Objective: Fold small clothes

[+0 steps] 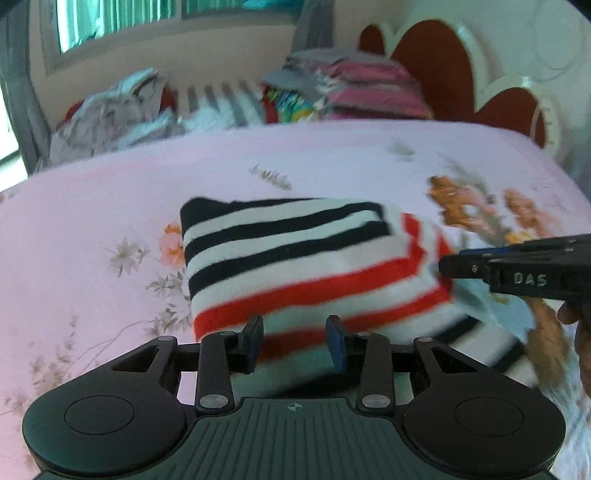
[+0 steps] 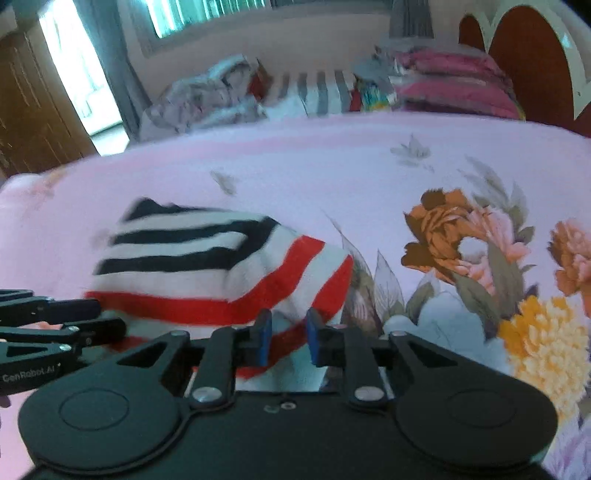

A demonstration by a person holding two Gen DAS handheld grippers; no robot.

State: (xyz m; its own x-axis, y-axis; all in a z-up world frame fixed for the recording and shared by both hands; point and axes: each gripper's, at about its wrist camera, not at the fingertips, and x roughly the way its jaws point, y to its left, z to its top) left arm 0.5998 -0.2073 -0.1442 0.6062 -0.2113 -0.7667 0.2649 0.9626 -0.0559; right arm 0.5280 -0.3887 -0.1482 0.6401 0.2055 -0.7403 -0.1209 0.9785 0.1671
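Observation:
A small knit garment [image 1: 295, 266] with black, white and red stripes lies folded into a compact block on the pink floral bedsheet [image 1: 110, 192]. It also shows in the right wrist view [image 2: 207, 266]. My left gripper [image 1: 294, 341] is open at the garment's near edge, its jaws apart with nothing between them. My right gripper [image 2: 289, 341] is open at the garment's near right corner, its jaws a small gap apart. The right gripper reaches in from the right in the left wrist view [image 1: 517, 271]. The left gripper shows at the left edge of the right wrist view [image 2: 55, 332].
A pile of folded pink and grey clothes [image 1: 362, 88] and crumpled unfolded clothes [image 1: 118, 110] lie at the bed's far side. A red and white headboard [image 1: 461, 70] stands at the right. A window [image 1: 122, 18] and curtains are behind.

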